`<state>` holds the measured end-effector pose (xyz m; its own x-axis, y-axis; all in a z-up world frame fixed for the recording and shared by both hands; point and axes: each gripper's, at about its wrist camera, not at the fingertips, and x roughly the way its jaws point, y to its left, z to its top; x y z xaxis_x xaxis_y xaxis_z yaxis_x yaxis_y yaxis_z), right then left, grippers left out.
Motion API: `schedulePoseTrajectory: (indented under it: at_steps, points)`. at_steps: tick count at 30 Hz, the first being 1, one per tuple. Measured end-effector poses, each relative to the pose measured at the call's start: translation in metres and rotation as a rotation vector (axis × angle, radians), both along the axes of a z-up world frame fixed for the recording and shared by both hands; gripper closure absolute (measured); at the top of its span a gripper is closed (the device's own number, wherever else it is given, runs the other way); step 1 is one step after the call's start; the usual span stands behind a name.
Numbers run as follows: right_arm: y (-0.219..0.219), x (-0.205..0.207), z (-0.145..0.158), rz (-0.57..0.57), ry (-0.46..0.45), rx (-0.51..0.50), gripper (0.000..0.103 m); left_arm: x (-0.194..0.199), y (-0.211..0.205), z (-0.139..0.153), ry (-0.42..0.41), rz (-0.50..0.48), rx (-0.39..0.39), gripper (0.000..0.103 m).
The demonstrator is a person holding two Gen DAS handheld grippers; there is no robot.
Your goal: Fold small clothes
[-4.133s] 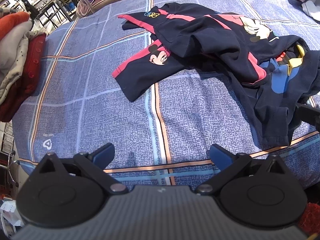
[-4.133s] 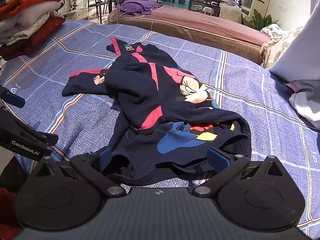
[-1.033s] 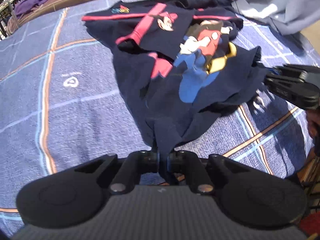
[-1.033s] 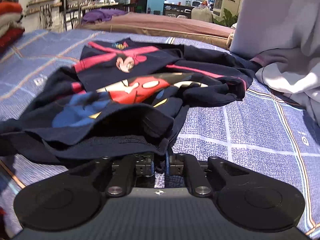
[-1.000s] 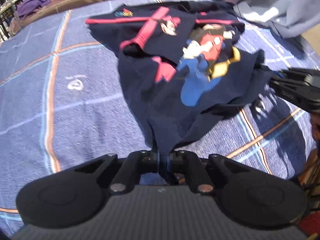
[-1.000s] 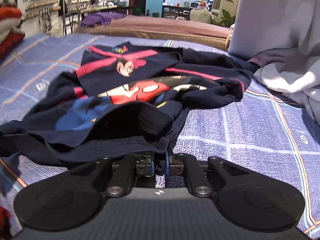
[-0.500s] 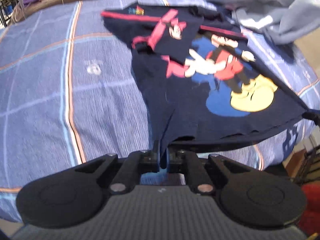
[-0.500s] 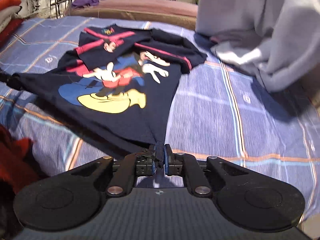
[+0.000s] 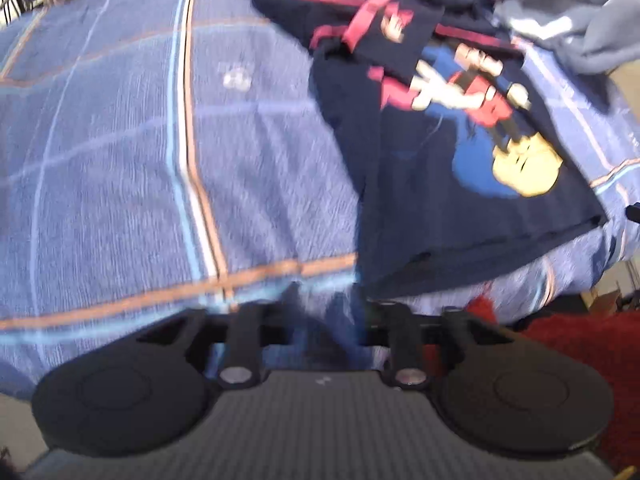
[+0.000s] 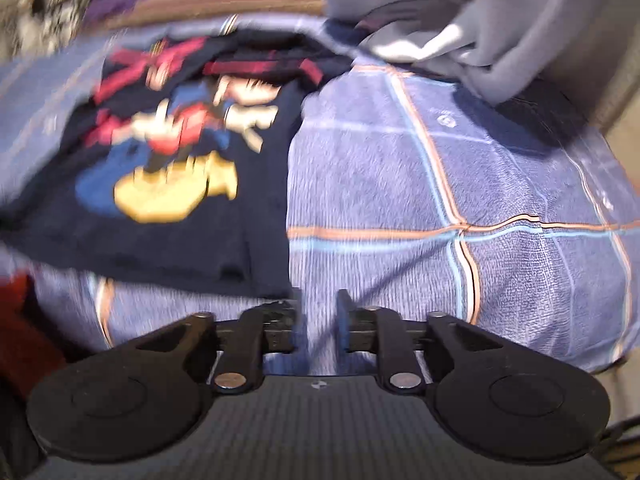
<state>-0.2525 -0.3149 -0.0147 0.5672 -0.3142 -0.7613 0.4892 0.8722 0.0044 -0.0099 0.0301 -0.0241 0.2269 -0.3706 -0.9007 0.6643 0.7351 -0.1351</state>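
A dark navy child's shirt (image 9: 420, 184) with a cartoon print and red stripes lies spread flat on the blue checked bedcover (image 9: 120, 160), print up. Its hem runs along the near edge of the bed. My left gripper (image 9: 330, 312) hangs just below the hem's left corner, its jaws opening, and only bedcover shows between them. In the right wrist view the shirt (image 10: 168, 184) lies at the left. My right gripper (image 10: 319, 308) sits by the hem's right corner, jaws opening, with nothing between the pads. Both views are motion-blurred.
A pile of grey garments (image 10: 500, 20) lies at the back right of the bed, seen also in the left wrist view as grey cloth (image 9: 580, 20). The bed's near edge is right under both grippers. Red fabric (image 9: 580, 360) shows below that edge.
Both grippers, shut on the hem corners half a second ago, have parted their jaws and let go. The shirt, stretched taut before, now rests flat on the bedcover.
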Motion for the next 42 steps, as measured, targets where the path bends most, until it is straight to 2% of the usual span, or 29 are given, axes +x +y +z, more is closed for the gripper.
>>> schedulePoseTrajectory:
  at_steps: [1,2,4,6,8,10,13,15,16,17,19,21,25,28,33,35,36,37,38,39,41,42]
  points:
    - [-0.003,0.003,0.001,-0.008,-0.036,0.032,0.020,0.002,-0.005,0.005,-0.029,0.006,-0.013,0.043]
    - [-0.006,0.009,-0.001,-0.010,-0.058,0.059,0.017,0.005,-0.013,0.008,-0.043,0.011,-0.021,0.041]
    - [-0.009,0.020,-0.007,-0.009,-0.078,0.108,0.017,0.014,-0.028,0.009,-0.006,0.020,-0.059,0.041]
    - [-0.011,0.030,-0.017,-0.016,-0.083,0.158,0.017,0.022,-0.038,0.002,0.078,0.022,-0.106,0.042]
    - [-0.015,0.033,-0.027,-0.037,-0.085,0.207,0.017,0.022,-0.046,-0.009,0.139,0.007,-0.112,0.043]
    - [-0.019,0.034,-0.038,-0.063,-0.085,0.264,0.017,0.017,-0.053,-0.025,0.160,-0.010,-0.083,0.044]
    - [-0.022,0.032,-0.052,-0.092,-0.110,0.351,0.023,0.010,-0.060,-0.042,0.142,-0.006,-0.055,0.054]
    - [-0.021,0.036,-0.056,-0.079,-0.118,0.369,0.047,0.015,-0.060,-0.042,0.143,0.014,-0.061,0.083]
    - [-0.021,0.038,-0.057,-0.067,-0.119,0.384,0.072,0.020,-0.059,-0.042,0.182,0.025,-0.088,0.094]
    - [-0.023,0.039,-0.058,-0.058,-0.133,0.418,0.086,0.025,-0.056,-0.040,0.228,0.043,-0.130,0.097]
    - [-0.027,0.037,-0.058,-0.058,-0.166,0.490,0.088,0.027,-0.053,-0.033,0.234,0.045,-0.166,0.097]
    - [-0.026,0.034,-0.052,-0.026,-0.176,0.514,0.090,0.023,-0.050,-0.021,0.171,0.013,-0.152,0.097]
    - [-0.020,0.021,-0.034,0.024,-0.107,0.508,0.092,0.019,-0.029,-0.012,0.168,-0.015,-0.140,0.098]
    - [-0.012,0.010,-0.030,0.024,-0.060,0.577,0.092,0.011,-0.012,-0.018,0.181,-0.028,-0.082,0.098]
    - [0.009,0.005,-0.040,0.032,0.031,0.561,0.092,0.003,0.006,-0.039,0.191,-0.011,0.050,0.099]
    - [0.013,0.008,-0.050,0.045,0.084,0.557,0.086,0.005,0.010,-0.043,0.207,0.007,0.041,0.096]
    - [0.014,0.011,-0.051,0.049,0.114,0.529,0.081,0.007,0.011,-0.037,0.212,0.017,0.030,0.090]
    - [0.016,0.013,-0.049,0.052,0.145,0.492,0.066,0.008,0.011,-0.028,0.182,0.022,0.020,0.085]
    - [0.015,0.014,-0.042,0.060,0.167,0.447,0.058,0.009,0.009,-0.016,0.126,0.024,0.014,0.071]
    - [0.014,0.015,-0.033,0.070,0.170,0.397,0.051,0.010,0.006,-0.003,0.056,0.020,0.014,0.049]
    - [0.006,0.014,-0.014,0.054,0.141,0.274,0.026,0.014,-0.004,0.024,-0.109,0.000,0.015,0.031]
    - [0.002,0.015,-0.005,0.041,0.125,0.212,0.021,0.019,-0.015,0.035,-0.186,-0.018,0.014,0.031]
